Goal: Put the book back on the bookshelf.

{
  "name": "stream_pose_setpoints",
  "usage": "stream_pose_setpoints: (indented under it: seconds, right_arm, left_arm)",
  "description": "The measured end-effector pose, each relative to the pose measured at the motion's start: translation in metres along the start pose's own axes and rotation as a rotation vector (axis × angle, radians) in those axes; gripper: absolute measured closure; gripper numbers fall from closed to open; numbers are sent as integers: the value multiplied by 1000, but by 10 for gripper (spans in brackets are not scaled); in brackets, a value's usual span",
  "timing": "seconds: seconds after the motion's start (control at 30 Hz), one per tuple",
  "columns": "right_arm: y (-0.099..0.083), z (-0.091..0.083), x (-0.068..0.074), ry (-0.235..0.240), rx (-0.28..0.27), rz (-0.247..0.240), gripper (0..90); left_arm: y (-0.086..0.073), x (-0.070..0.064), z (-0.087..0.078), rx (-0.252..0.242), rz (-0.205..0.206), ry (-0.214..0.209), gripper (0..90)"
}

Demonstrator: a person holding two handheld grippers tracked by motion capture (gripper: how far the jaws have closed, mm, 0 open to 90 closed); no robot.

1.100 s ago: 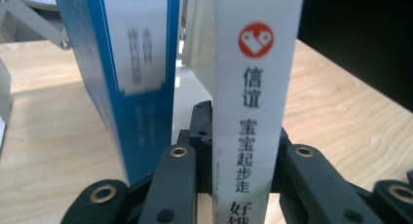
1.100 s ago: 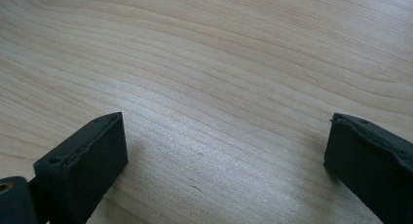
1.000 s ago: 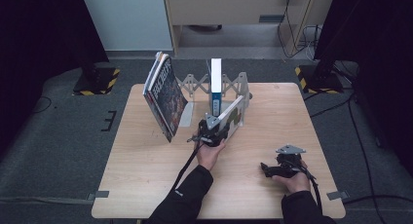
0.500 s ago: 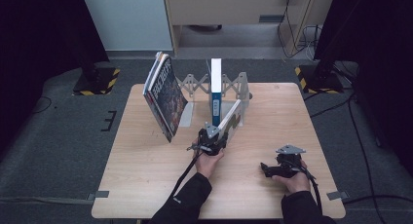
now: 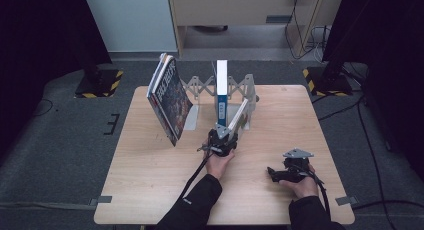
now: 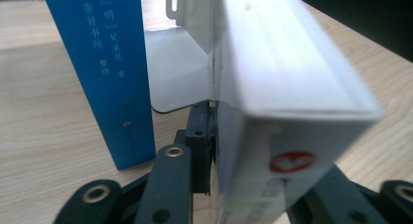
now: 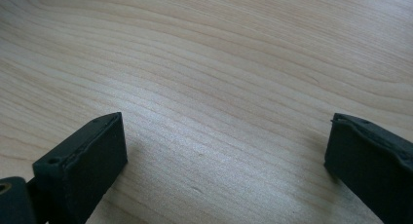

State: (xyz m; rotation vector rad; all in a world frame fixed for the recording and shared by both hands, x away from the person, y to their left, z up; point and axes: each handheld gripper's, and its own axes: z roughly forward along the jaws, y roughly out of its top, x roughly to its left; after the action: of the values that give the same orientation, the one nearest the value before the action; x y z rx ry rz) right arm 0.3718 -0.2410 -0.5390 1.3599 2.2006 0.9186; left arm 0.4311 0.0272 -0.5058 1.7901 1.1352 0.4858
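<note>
A white book leans tilted against the metal book rack at the back middle of the table. My left gripper is shut on its lower end. In the left gripper view the white book sits between the jaws of the left gripper, with a red round mark on its near end. A blue-spined book stands upright in the rack just left of it, and the blue book has a rack plate behind it. My right gripper rests open on the table at the front right, and between the spread jaws of the right gripper lies bare wood.
A dark-covered magazine leans upright at the rack's left end. The wooden table has open surface at the front left and at the right. Black stands and cables surround the table on the floor.
My left gripper has shifted slightly with the white book, which now stands a little steeper. The right gripper has not moved.
</note>
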Motion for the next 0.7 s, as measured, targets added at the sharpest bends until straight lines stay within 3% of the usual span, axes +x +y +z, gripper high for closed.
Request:
stream_pose_setpoints:
  seconds: [0.23,0.4,0.7]
  right_arm:
    - [0,0,0,1,1,-3,18]
    - [0,0,0,-1,0,0,18]
    - [0,0,0,-1,1,-2,17]
  left_arm:
    - [-3,2,-24,-28,45,-61,613]
    - [-1,6,-35,-22,51,-95,676]
    - [4,0,-28,-17,25,-94,691]
